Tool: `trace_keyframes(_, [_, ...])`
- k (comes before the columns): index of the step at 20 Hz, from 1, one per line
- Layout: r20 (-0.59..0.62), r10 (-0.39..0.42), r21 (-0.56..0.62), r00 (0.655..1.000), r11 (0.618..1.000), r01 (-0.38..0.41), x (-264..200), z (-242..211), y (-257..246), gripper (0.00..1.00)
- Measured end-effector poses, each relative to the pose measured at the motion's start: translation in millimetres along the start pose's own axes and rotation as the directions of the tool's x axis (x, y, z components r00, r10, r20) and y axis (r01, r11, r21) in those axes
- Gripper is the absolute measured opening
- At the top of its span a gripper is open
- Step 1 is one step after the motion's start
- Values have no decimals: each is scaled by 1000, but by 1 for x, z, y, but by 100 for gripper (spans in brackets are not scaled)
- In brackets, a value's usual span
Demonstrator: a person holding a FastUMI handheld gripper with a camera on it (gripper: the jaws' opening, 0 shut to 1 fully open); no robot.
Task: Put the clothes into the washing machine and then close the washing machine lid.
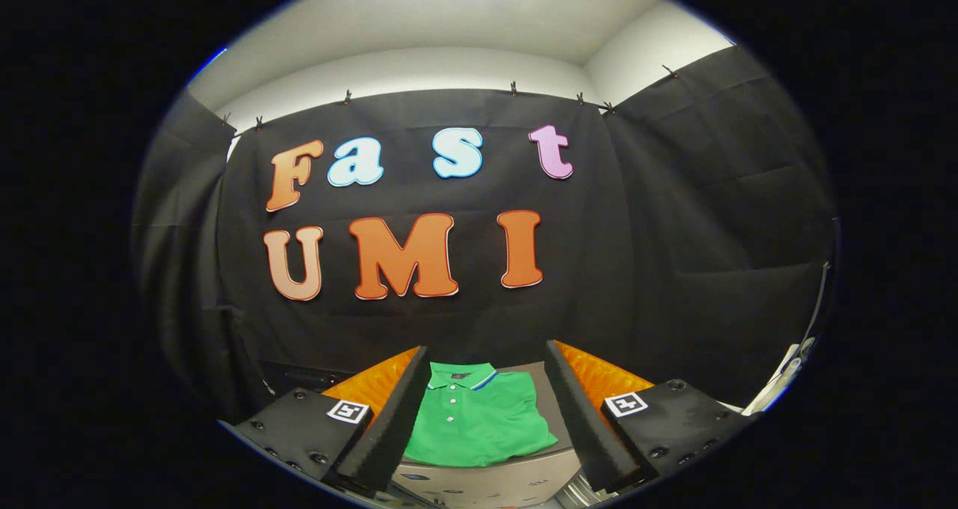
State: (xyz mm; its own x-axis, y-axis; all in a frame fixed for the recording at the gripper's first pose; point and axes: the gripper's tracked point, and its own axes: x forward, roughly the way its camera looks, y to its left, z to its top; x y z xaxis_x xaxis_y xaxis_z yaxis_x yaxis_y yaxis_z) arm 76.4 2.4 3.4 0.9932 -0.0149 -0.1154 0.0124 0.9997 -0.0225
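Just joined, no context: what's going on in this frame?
A person holds a handheld gripper, jaws open and gripping nothing. A folded green polo shirt lies ahead, seen between the jaws, on a grey surface with a black cloth wall behind. The shirt is untouched; the laundry task looks barely begun.

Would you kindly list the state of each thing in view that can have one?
green polo shirt: folded, lying flat on a grey surface ahead of the fingers, collar buttoned, not gripped.
gripper: open, fingers spread wide, touching nothing; the shirt shows in the gap between them.
grey surface: bears the shirt; whether it is the washing machine lid cannot be told.
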Motion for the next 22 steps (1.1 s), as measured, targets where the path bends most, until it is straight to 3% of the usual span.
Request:
trace_keyframes(3, [-126,40,47,991,998,-34,43,-10,15,99])
trace_keyframes(7, [-362,62,43,930,998,-50,99,-45,28,99])
trace_keyframes(9, [-493,77,24,866,997,-76,124,-72,39,99])
trace_keyframes(13, [-711,76,-3,699,994,-112,152,-133,60,100])
trace_keyframes(16, [-806,54,13,590,997,-74,165,-169,64,100])
trace_keyframes(22, [-901,-9,-35,434,998,-53,188,-215,49,100])
